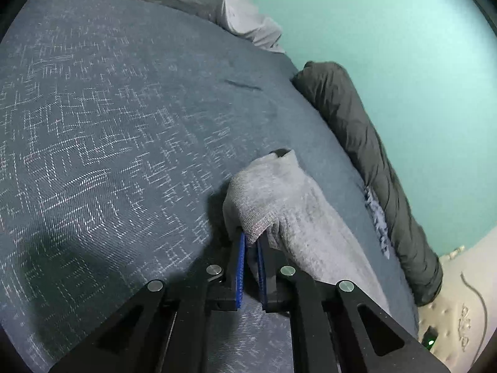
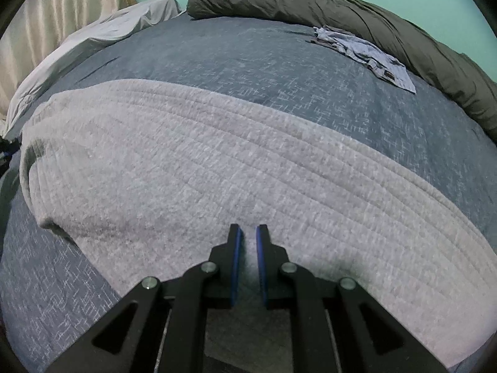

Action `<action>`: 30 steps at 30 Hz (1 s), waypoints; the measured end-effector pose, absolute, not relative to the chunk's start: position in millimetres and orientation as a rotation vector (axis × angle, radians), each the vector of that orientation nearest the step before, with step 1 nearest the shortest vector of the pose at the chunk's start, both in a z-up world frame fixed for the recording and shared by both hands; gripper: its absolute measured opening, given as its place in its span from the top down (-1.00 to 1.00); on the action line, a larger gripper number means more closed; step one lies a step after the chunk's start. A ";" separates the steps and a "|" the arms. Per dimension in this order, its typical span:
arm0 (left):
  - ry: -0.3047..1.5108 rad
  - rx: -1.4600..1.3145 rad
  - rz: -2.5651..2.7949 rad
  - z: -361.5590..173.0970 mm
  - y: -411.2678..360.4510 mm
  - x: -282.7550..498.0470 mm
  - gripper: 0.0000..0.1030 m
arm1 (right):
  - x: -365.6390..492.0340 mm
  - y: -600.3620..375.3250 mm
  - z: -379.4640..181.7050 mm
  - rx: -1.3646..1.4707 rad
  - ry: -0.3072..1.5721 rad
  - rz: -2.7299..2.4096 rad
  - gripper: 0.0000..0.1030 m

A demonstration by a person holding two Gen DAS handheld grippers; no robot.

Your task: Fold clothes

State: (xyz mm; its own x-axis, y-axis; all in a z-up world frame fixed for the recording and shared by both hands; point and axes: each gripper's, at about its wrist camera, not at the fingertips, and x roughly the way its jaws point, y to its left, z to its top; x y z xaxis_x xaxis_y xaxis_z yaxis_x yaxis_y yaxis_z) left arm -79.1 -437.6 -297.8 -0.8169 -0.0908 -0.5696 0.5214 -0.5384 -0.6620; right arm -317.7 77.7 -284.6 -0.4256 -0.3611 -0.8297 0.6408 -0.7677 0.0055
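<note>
A light grey knitted garment (image 2: 192, 161) lies spread across the dark blue patterned bedspread (image 2: 248, 56). In the left wrist view my left gripper (image 1: 251, 239) is shut on a bunched corner of this grey garment (image 1: 273, 192), lifted a little off the bedspread (image 1: 108, 124). In the right wrist view my right gripper (image 2: 248, 231) hovers over the garment's near part with its jaws a narrow gap apart and nothing between them.
A rolled dark grey duvet (image 2: 341, 9) lies along the bed's far edge by the teal wall (image 1: 403, 46). A small pale blue cloth (image 2: 366, 56) lies next to it. A light grey pillow (image 2: 93, 40) sits at the far left by a curtain.
</note>
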 end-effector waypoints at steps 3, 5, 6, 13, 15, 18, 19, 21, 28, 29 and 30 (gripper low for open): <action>1.259 0.685 -2.367 -302.4 -440.7 -78.8 0.85 | -311.7 84.3 -276.5 1.175 0.371 -2.210 0.82; 1.291 0.703 -2.355 -302.4 -438.3 -80.3 0.83 | -302.3 89.8 -268.0 1.163 0.312 -2.210 0.81; 1.284 0.717 -2.354 -301.0 -435.4 -79.0 0.78 | -293.7 91.5 -264.1 1.151 0.273 -2.193 0.80; 1.274 0.749 -2.292 -287.3 -423.5 -71.8 0.21 | -229.2 63.9 -272.5 1.146 0.120 -1.996 0.47; 1.241 0.740 -2.302 -279.0 -420.4 -67.6 0.21 | -219.9 48.5 -278.6 1.144 0.085 -1.958 0.46; 1.185 0.726 -2.335 -266.6 -413.9 -59.1 0.21 | -211.3 28.3 -282.2 1.132 0.024 -1.936 0.41; 1.176 0.727 -2.339 -265.3 -412.7 -57.8 0.21 | -211.2 23.4 -282.2 1.124 0.002 -1.942 0.35; 1.157 0.729 -2.347 -262.8 -410.3 -55.1 0.21 | -214.6 11.0 -284.1 1.127 -0.020 -1.953 0.33; 1.150 0.726 -2.384 -257.4 -407.7 -52.3 0.21 | -227.4 1.8 -284.0 1.124 -0.077 -1.966 0.69; 1.145 0.727 -2.391 -256.3 -407.3 -53.9 0.21 | -226.8 2.7 -282.5 1.131 -0.083 -1.958 0.77; 1.140 0.728 -2.398 -255.2 -406.8 -55.6 0.21 | -225.7 4.7 -279.5 1.128 -0.092 -1.950 0.82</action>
